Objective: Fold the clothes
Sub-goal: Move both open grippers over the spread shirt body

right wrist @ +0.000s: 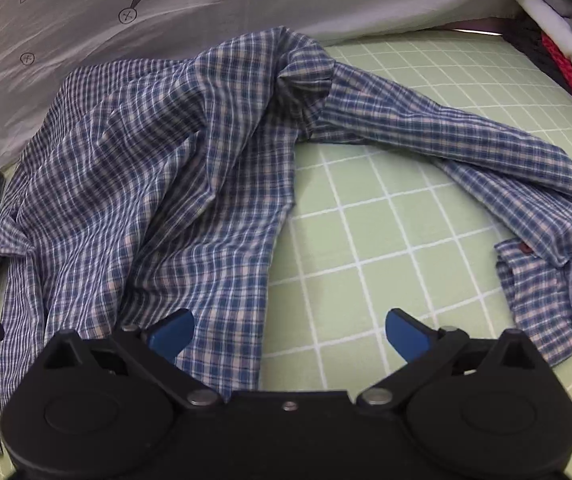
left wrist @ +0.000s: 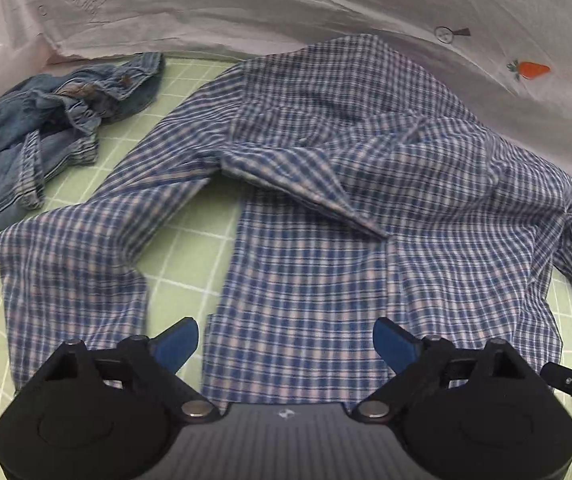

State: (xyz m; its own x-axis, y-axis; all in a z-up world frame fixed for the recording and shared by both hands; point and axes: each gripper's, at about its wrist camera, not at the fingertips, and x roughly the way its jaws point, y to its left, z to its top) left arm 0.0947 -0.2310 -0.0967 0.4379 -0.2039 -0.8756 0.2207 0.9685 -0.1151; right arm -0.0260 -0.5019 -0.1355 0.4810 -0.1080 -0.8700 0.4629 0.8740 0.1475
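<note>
**Both grippers released above a spread checked shirt**

Your left gripper (left wrist: 286, 340) and your right gripper (right wrist: 289, 330) both stand wide, blue fingers (left wrist: 176, 342) splayed, with nothing pinched between them. No earlier view is given, so judge only the present state: neither tool holds cloth.

The blue-and-white checked cotton shirt (left wrist: 325, 208) lies spread on the pale green mat with a white grid (right wrist: 385, 240), hem towards you and collar (left wrist: 305, 176) away, near the white printed sheet (left wrist: 206, 12) that hangs at the back. It lies roughly flat, probably so that sleeves and sides can be folded inward. The body still carries ridges and a raised crease near the collar.

In the left wrist view the lower hem runs directly beneath the open fingers, and one sleeve (left wrist: 74, 264) lies bent down the mat just beside the left finger. In the right wrist view the shirt's side edge passes under the left-hand finger, while the right-hand finger hangs over bare mat. The other sleeve (right wrist: 505, 176) curves away in an arc, its cuff (right wrist: 533, 280) doubled back, apart from the gripper.

A crumpled blue denim garment (left wrist: 34, 144) waits at the mat's far corner, clear of the shirt. Folded clothes (right wrist: 565, 40) are stacked at the opposite edge.

Likely next: a sleeve.
</note>
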